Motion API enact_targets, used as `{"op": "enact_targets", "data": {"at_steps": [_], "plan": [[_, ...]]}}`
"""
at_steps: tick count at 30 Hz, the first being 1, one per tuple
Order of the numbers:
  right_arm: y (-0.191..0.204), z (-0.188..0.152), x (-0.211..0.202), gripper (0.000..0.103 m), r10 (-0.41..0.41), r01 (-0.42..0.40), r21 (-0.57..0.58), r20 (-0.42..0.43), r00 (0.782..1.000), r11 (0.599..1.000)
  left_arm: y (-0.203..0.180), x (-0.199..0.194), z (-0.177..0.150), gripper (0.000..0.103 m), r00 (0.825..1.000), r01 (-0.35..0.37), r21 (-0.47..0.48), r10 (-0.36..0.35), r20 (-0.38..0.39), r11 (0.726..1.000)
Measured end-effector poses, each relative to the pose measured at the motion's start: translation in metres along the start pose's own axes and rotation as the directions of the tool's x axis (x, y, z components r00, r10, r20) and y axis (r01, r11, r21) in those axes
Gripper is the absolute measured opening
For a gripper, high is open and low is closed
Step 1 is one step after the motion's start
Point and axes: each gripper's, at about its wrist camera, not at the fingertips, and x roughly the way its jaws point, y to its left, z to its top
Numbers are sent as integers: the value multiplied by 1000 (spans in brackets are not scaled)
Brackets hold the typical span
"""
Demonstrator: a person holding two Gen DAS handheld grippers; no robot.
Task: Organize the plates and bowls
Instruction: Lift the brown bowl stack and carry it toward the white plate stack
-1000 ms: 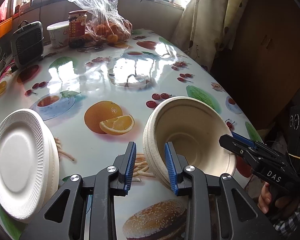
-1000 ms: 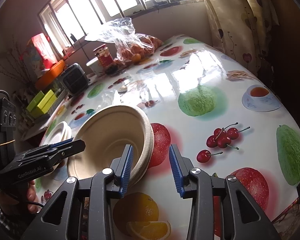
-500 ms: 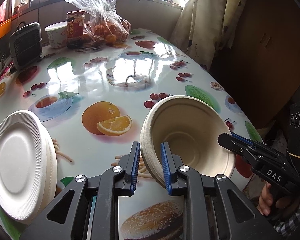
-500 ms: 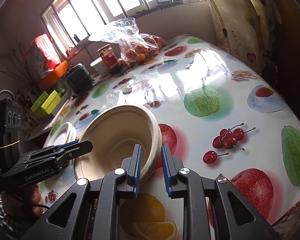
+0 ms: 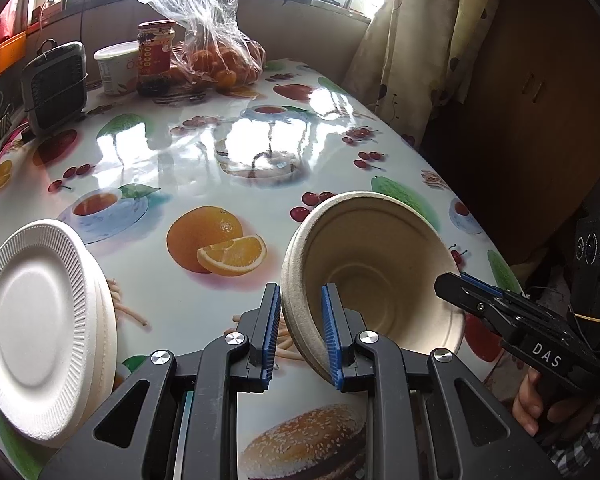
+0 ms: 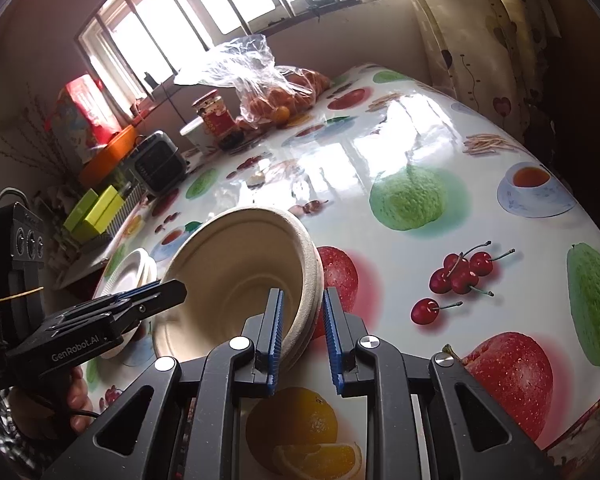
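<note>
Between both sets of jaws sits the stack of beige bowls (image 5: 372, 276), tilted up off the fruit-print bench (image 5: 204, 168), opening facing the cameras. Left gripper (image 5: 300, 332) jaws narrow, just closed in onto the near-left rim, pads pressing the wall. Right gripper (image 6: 302, 336) jaws narrow too, just closed in onto the opposite rim, clamping the stacked edges. Left of the left jaws, well apart from the bowls: stack of white plates (image 5: 40, 328), tilted at the bench edge. Far beyond the jaws: bag of oranges (image 5: 216, 60), red jar (image 5: 156, 52), white tub (image 5: 116, 66).
</note>
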Motion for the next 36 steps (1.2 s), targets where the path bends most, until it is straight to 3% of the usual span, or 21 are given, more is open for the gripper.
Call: {"op": "enact_targets", "data": {"at_steps": [16, 36], "plan": [[11, 8, -2, 19, 9, -9, -16, 6, 1000, 1000, 5, -8, 1, 22, 1000, -3, -25, 4, 4, 1000], [39, 20, -3, 19, 57, -56, -72, 9, 998, 996, 18, -38, 4, 22, 997, -54, -60, 57, 48, 997]]}}
